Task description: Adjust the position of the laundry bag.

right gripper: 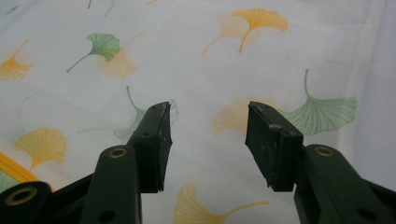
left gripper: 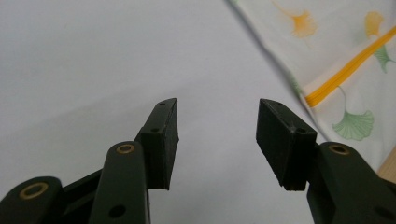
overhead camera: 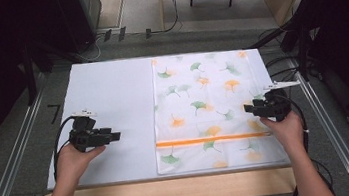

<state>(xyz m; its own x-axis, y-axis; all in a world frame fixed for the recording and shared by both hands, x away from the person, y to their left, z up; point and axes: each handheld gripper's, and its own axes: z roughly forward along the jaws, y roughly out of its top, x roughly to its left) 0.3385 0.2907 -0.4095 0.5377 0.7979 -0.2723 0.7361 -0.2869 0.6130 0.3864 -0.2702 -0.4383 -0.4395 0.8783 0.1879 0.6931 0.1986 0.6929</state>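
The thin leaf-print cloth [overhead camera: 204,109] lies flat on the right half of the counter [overhead camera: 109,116], looking light and floppy, best pinched at an edge or corner, with left tongs [overhead camera: 109,136] and right tongs [overhead camera: 252,107] both spread, empty.

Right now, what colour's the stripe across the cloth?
Orange stripe on the leaf-print cloth; high view.

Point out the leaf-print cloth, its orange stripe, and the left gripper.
leaf-print cloth [overhead camera: 196,83], high view, on the middle of its upper half.
orange stripe [overhead camera: 207,138], high view, midway along the stripe near the cloth's near end.
left gripper [left gripper: 217,135], left gripper view, midway between its open jaws, over the white mat.
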